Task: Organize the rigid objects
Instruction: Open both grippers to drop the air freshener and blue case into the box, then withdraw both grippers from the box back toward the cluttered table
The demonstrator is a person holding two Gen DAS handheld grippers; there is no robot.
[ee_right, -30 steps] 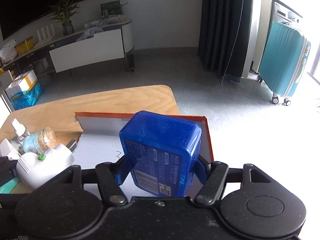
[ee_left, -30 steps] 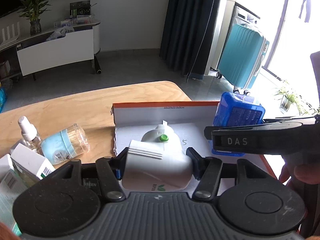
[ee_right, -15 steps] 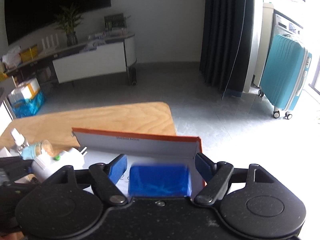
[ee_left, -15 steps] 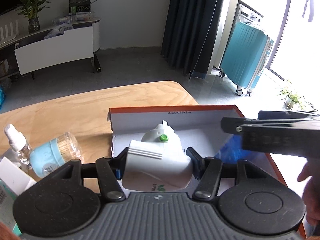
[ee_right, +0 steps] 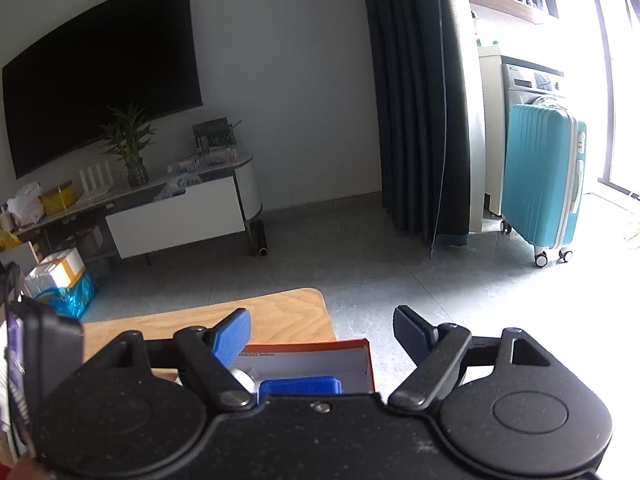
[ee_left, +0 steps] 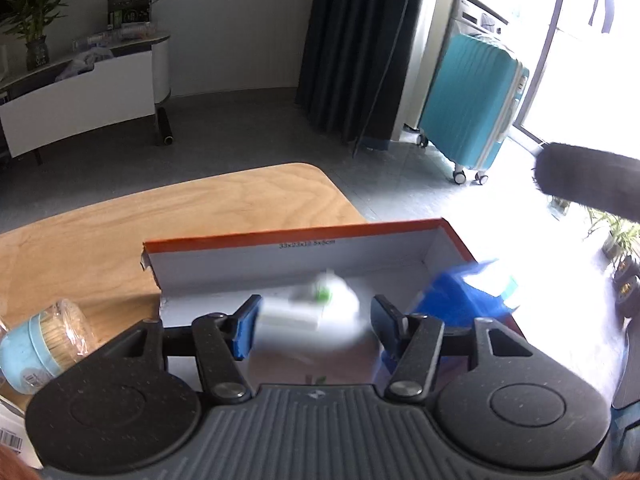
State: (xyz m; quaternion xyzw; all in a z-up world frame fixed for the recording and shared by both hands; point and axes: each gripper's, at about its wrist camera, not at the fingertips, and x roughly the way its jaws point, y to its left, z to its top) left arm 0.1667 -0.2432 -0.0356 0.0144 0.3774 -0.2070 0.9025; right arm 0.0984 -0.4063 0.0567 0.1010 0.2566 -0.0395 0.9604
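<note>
Two grippers over the orange-rimmed box (ee_left: 292,238)
Left gripper (ee_left: 310,322) clamps the blurred white plug-in device (ee_left: 312,312); right gripper (ee_right: 322,334) opening, empty; blue case (ee_left: 460,296) at three o'clock.

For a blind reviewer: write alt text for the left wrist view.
The left gripper holds a blurred white plastic device with a green button over an open orange-edged cardboard box on a wooden table. A blue plastic case lies inside the box at right.
</note>
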